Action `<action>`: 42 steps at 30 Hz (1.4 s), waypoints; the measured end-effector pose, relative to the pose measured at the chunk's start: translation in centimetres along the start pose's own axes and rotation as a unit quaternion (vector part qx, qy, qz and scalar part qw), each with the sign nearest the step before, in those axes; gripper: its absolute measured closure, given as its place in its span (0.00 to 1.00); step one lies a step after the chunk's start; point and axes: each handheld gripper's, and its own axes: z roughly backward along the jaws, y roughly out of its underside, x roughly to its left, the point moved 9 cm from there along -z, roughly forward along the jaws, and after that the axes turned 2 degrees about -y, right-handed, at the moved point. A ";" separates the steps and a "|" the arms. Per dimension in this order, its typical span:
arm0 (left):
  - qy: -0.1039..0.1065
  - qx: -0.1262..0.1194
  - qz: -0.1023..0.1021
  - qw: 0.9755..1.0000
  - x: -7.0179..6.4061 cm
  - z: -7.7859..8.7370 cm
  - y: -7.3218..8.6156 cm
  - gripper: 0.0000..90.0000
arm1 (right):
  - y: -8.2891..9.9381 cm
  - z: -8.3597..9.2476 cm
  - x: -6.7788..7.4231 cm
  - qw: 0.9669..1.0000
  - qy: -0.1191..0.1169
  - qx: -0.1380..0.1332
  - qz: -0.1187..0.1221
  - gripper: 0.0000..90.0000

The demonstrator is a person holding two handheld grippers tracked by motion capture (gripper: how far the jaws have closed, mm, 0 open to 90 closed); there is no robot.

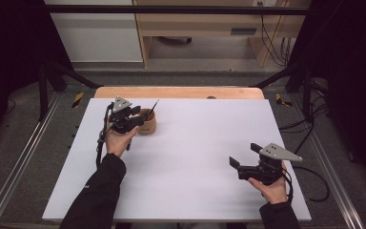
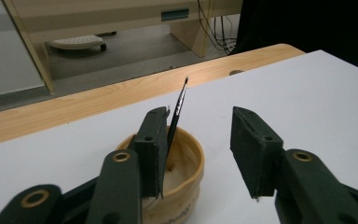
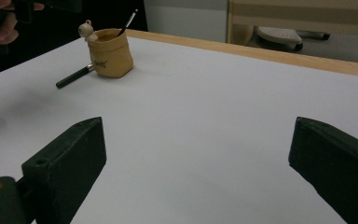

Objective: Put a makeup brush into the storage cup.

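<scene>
Matte black left gripper (image 2: 198,154) agape above round tan pot (image 2: 179,175), thin brush (image 2: 177,112) inside.

Tan cloth pouch (image 3: 108,53); matt white table (image 1: 195,157).

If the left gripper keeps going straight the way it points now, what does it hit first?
Most likely the tan pot: it sits directly beneath and ahead of the open left gripper, and the thin black brush leaning in it rises beside one finger. Depth is hard to judge.

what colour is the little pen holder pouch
Tan, a mustard-brown pouch with a small pale figure on its rim; clearest in the right gripper view.
</scene>
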 end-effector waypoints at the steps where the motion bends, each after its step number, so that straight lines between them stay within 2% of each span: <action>1: 0.000 0.000 0.000 1.000 0.0 0.0 0.0 0.58 | 0.0 0.0 0.0 1.000 0.000 0.000 0.000 0.05; 7: 0.018 -0.011 -0.001 1.000 -0.4 2.8 0.3 0.50 | -0.1 0.0 0.1 1.000 -0.001 -0.002 0.004 0.05; 13: 0.024 -0.025 0.000 0.999 -0.4 5.3 0.9 0.45 | -0.3 0.2 0.2 1.000 0.000 -0.004 0.003 0.05; 20: 0.028 -0.030 -0.003 0.999 -0.7 6.9 1.6 0.39 | -0.2 0.1 0.3 1.000 0.000 -0.001 0.006 0.05; 27: 0.032 -0.031 -0.003 0.999 -0.9 8.4 3.1 0.30 | -0.3 0.3 0.2 1.000 0.001 -0.004 0.004 0.05; 29: 0.036 -0.028 -0.001 0.999 -1.1 8.9 3.7 0.28 | -0.3 0.4 0.2 1.000 0.001 -0.004 0.004 0.05; 36: 0.026 -0.022 -0.006 0.999 -0.8 10.5 5.6 0.23 | -0.3 0.4 0.2 1.000 0.001 -0.004 0.005 0.05; 39: 0.026 -0.018 -0.013 0.999 -0.9 10.9 6.0 0.19 | -0.2 0.5 0.0 1.000 0.002 -0.005 0.004 0.05; 42: 0.032 -0.018 -0.010 0.999 -1.0 11.5 6.2 0.17 | -0.3 0.6 0.0 1.000 0.003 -0.005 0.002 0.05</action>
